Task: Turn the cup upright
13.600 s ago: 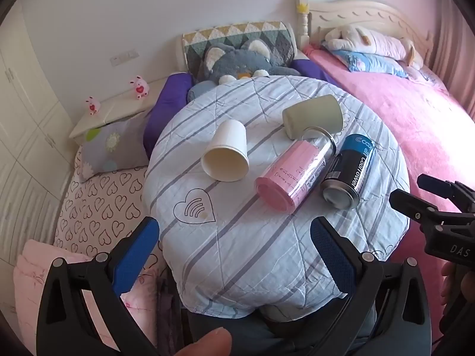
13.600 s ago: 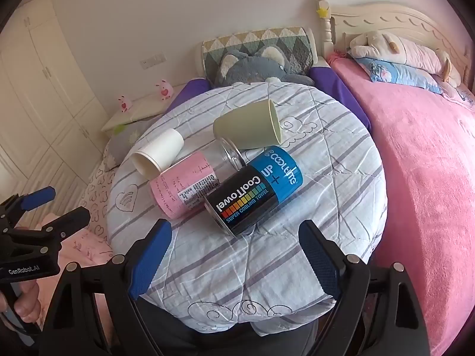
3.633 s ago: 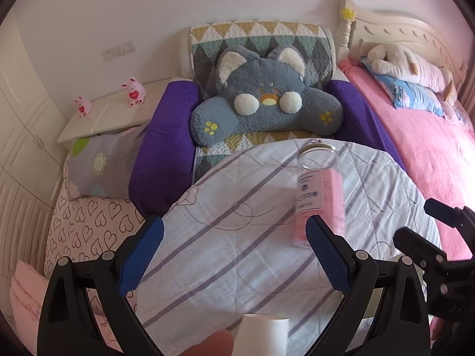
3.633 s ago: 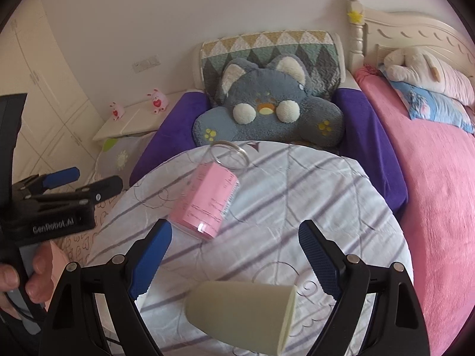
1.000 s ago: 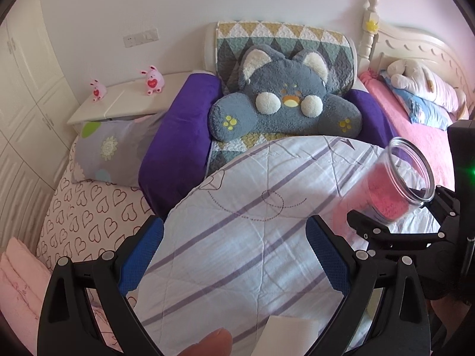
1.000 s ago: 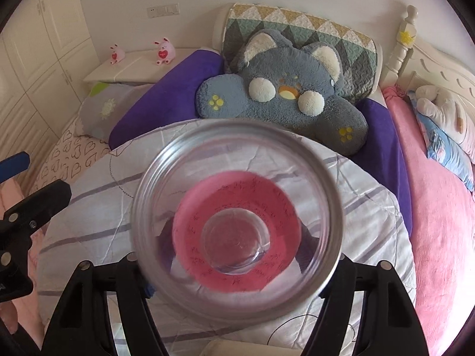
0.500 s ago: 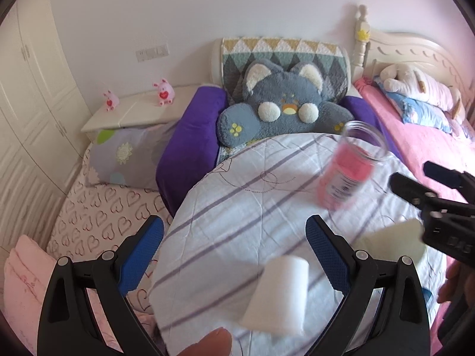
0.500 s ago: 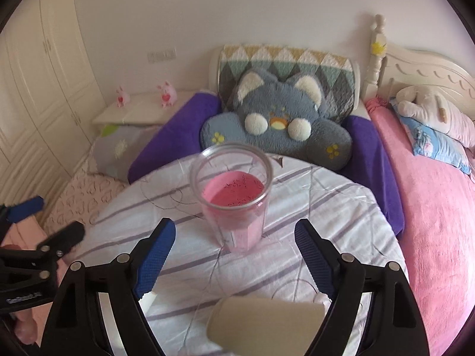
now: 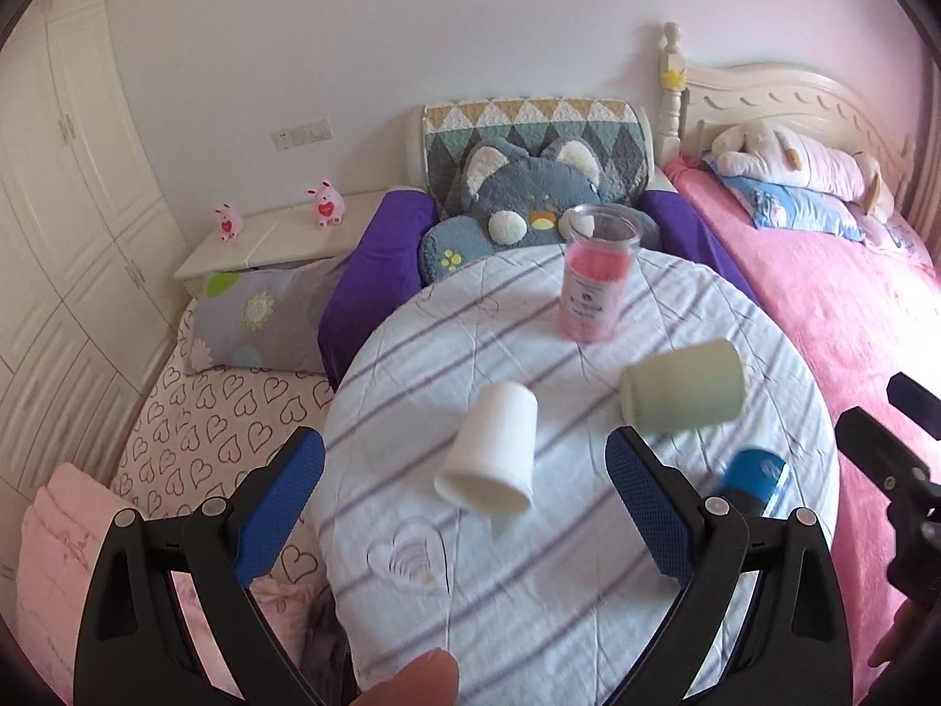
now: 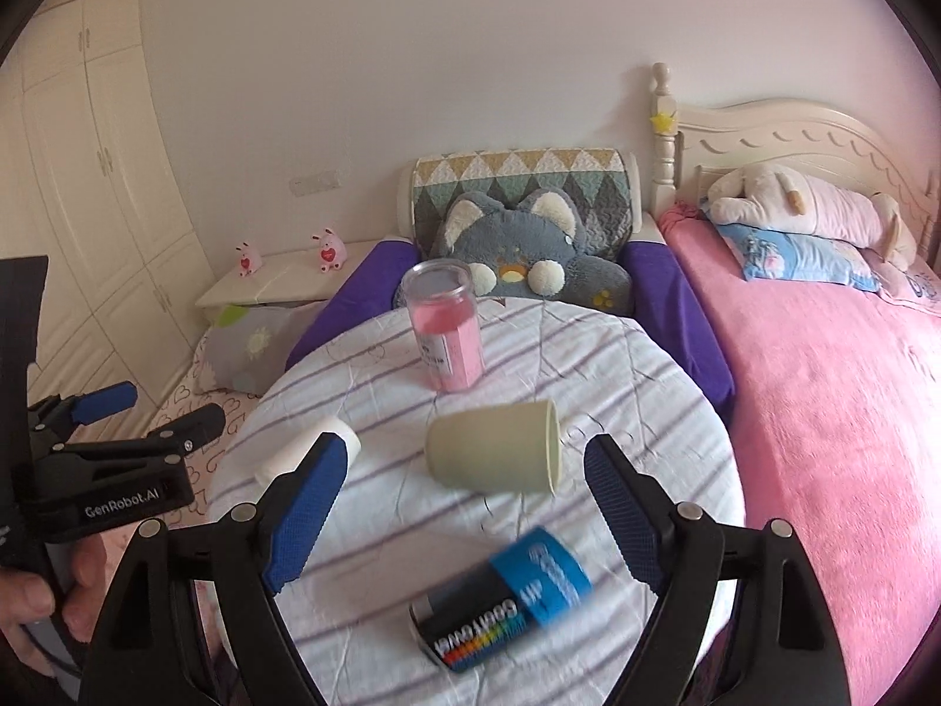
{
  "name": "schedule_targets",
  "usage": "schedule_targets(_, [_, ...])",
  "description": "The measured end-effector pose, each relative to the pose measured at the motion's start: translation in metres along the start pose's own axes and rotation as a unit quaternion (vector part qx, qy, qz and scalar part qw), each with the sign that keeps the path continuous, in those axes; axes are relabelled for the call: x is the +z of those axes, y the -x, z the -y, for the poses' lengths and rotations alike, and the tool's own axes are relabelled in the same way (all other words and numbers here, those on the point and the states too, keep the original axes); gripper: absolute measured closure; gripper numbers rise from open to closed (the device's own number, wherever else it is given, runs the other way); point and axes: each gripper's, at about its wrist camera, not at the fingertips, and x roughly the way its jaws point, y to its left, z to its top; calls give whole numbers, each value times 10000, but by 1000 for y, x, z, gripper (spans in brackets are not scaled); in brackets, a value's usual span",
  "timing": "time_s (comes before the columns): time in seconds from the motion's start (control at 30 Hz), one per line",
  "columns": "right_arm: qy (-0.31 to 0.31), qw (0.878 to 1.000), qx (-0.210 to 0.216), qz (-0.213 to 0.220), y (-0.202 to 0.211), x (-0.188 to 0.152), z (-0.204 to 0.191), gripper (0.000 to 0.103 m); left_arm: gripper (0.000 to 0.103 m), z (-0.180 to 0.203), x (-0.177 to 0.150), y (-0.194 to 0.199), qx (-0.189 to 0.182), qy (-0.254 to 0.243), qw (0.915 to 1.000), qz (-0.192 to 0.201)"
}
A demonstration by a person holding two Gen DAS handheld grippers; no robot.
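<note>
Now upright cup (image 10: 447, 326) stands beyond wide-spread right claw (image 10: 464, 491).

Soft, even daylight fills the room; shadows under the cups are faint. Both fisheye views bend the wardrobe (image 9: 70, 235) and headboard (image 10: 794, 135) into curves and end in dark vignetted corners, with a pinkish cast at the right edge. Motion blur smears the can (image 10: 506, 594) and softens the white cup (image 9: 494, 453); the pink jar (image 10: 447, 329) reads fairly sharp.
</note>
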Motion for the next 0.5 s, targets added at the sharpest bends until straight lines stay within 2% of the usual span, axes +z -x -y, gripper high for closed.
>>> schedule_targets(0.23, [-23,9998,-162,-124,13,-32,5,19,5,8,-28,25,65,-8,10000,-53])
schedule_targets(0.5, [61,9998,-121,-176,24,-51,-1,19,5,12,-42,42,47,17,10000,-29])
